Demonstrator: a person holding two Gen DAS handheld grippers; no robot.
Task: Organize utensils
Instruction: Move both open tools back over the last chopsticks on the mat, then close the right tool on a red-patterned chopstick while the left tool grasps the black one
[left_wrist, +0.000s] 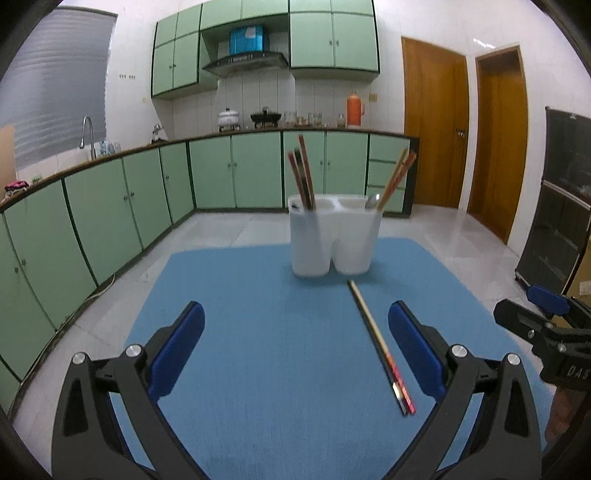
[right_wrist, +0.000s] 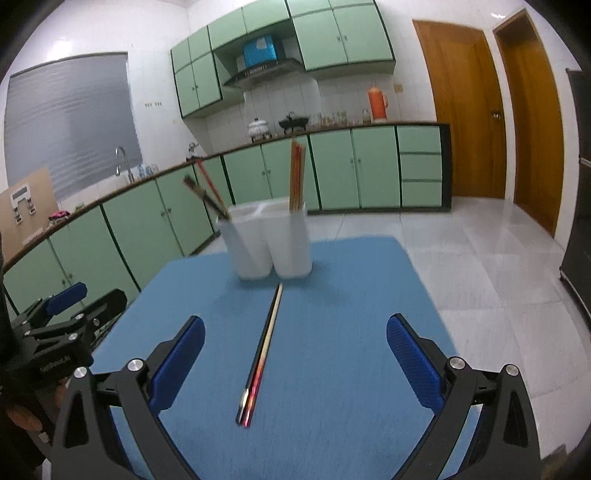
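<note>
A blue mat (left_wrist: 258, 314) is spread over the counter, and white floor tiles are seen beyond its far edge. A white two-compartment holder (left_wrist: 334, 236) is set near the far edge, chopsticks and a spoon (left_wrist: 373, 202) standing in it. A pair of chopsticks (right_wrist: 263, 350) is laid flat mid-counter, tips toward the holder. The left claw (left_wrist: 295, 354) and right claw (right_wrist: 295, 363) are held wide open above the near edge, nothing gripped. Green cabinets (right_wrist: 332, 170), a sink tap (left_wrist: 86, 134) and wooden doors (right_wrist: 469, 110) are seen behind.
</note>
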